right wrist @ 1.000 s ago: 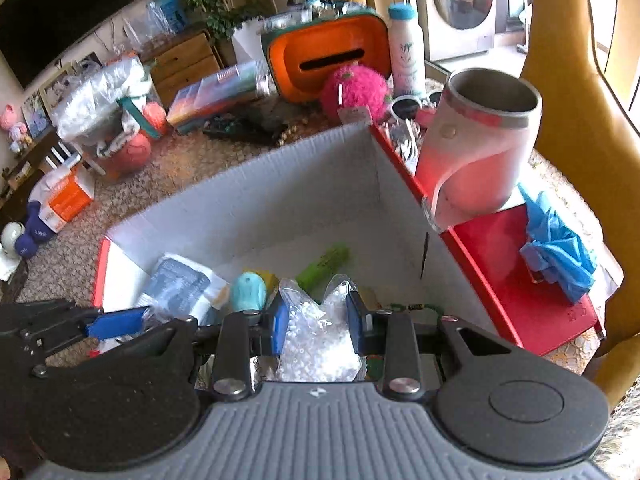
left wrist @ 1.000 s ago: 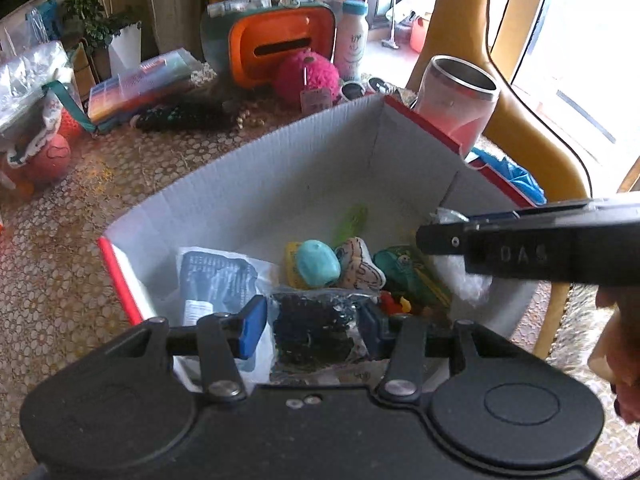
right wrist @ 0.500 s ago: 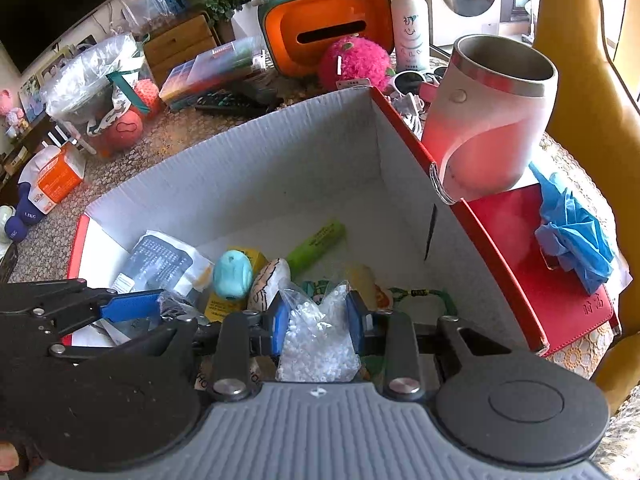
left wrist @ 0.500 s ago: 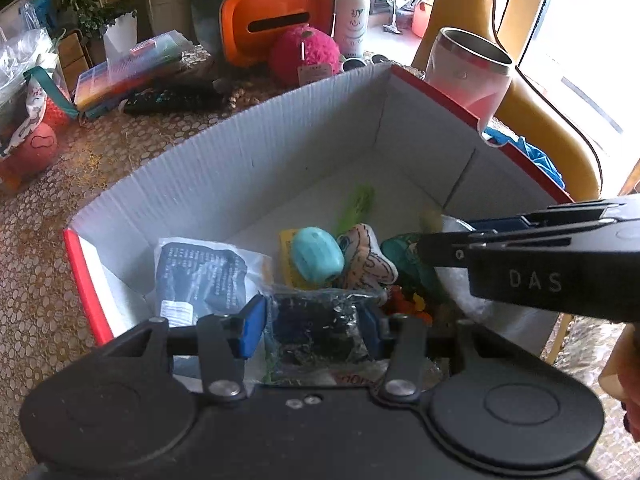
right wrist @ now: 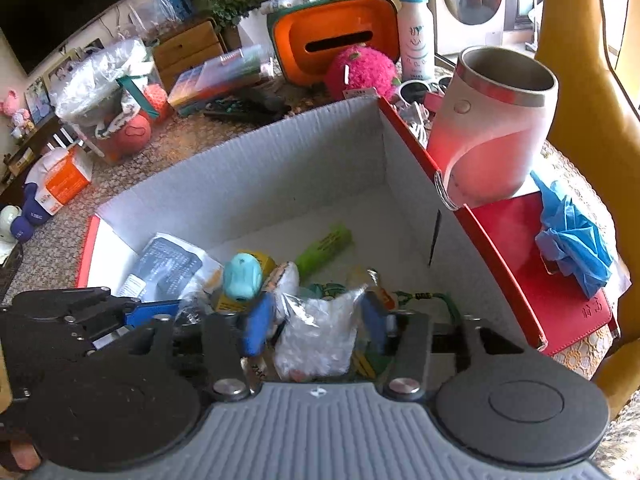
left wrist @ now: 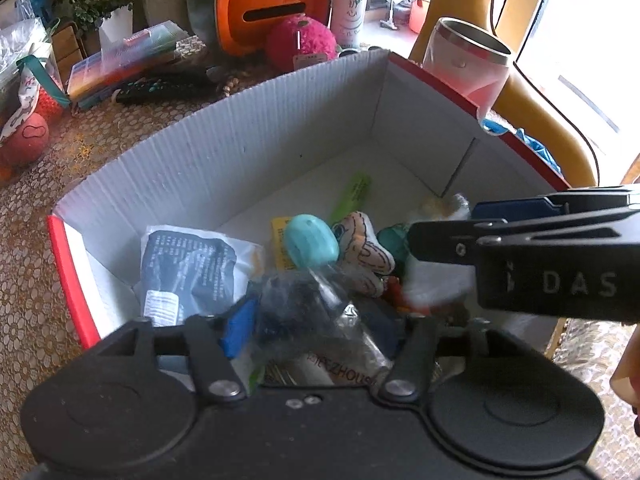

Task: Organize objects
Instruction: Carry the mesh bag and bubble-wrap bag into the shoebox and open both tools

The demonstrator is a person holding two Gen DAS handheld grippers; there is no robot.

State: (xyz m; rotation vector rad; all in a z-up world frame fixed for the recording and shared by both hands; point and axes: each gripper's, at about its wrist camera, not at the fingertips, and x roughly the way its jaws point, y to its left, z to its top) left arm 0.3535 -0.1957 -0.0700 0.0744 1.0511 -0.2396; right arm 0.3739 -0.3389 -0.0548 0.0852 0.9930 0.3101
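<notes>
A red-edged white cardboard box holds a teal pod, a green tube, a printed pouch and a small plush. My left gripper has its jaws spread; a clear bag of dark pieces lies blurred between them over the box. My right gripper has its jaws spread around a clear bag of white pellets, also blurred, over the box.
A pink-and-white steel mug stands on a red notebook right of the box, beside blue gloves. Behind the box are an orange case, a pink plush ball, a white bottle and a remote.
Both grippers' jaws have widened from a tight grip, and each bag now blurs, dropping into the box. Both grippers have moved forward over the box.
</notes>
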